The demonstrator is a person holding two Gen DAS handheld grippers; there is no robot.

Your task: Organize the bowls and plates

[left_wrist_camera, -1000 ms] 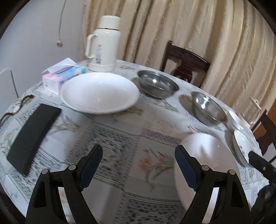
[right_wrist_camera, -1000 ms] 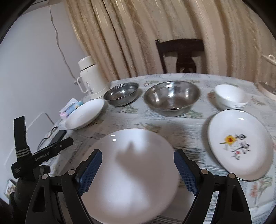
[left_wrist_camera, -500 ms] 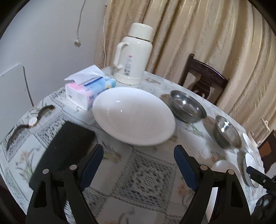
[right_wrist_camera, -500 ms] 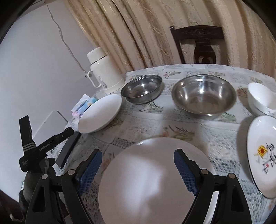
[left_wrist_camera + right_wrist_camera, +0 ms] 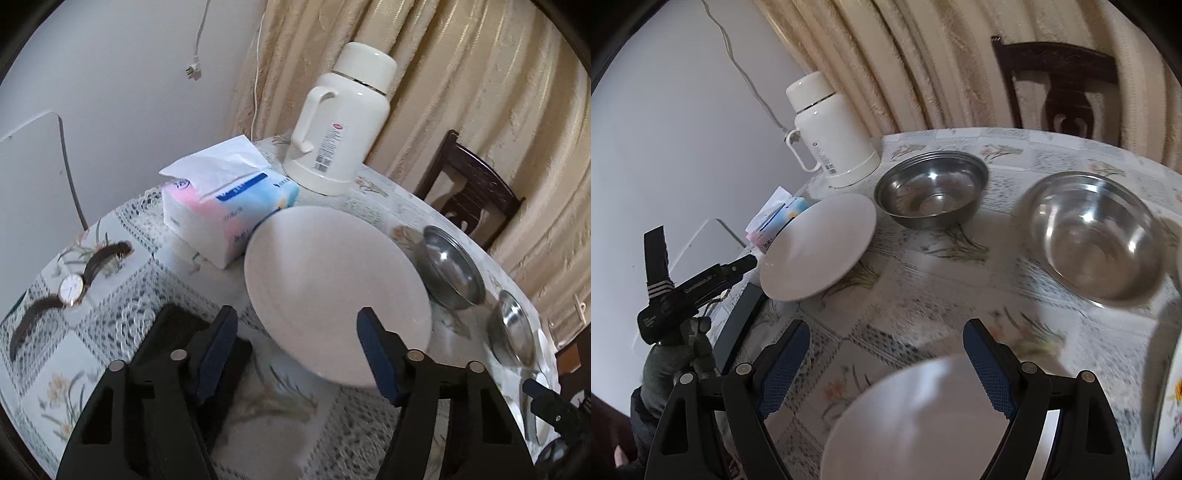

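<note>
1. Where the round white ceramic plate [image 5: 334,291] lay on the patterned tablecloth [image 5: 122,302], its near rim ran between the left gripper [image 5: 295,349]'s spread, empty fingers.
2. Only part of a second plain white plate [image 5: 919,417] showed under the right gripper [image 5: 882,363], also gaping and empty.
3. A flower-printed plate [image 5: 1171,387] was cut off at the right edge.
4. Two steel bowls [image 5: 931,188] stood beyond, blurred.
</note>
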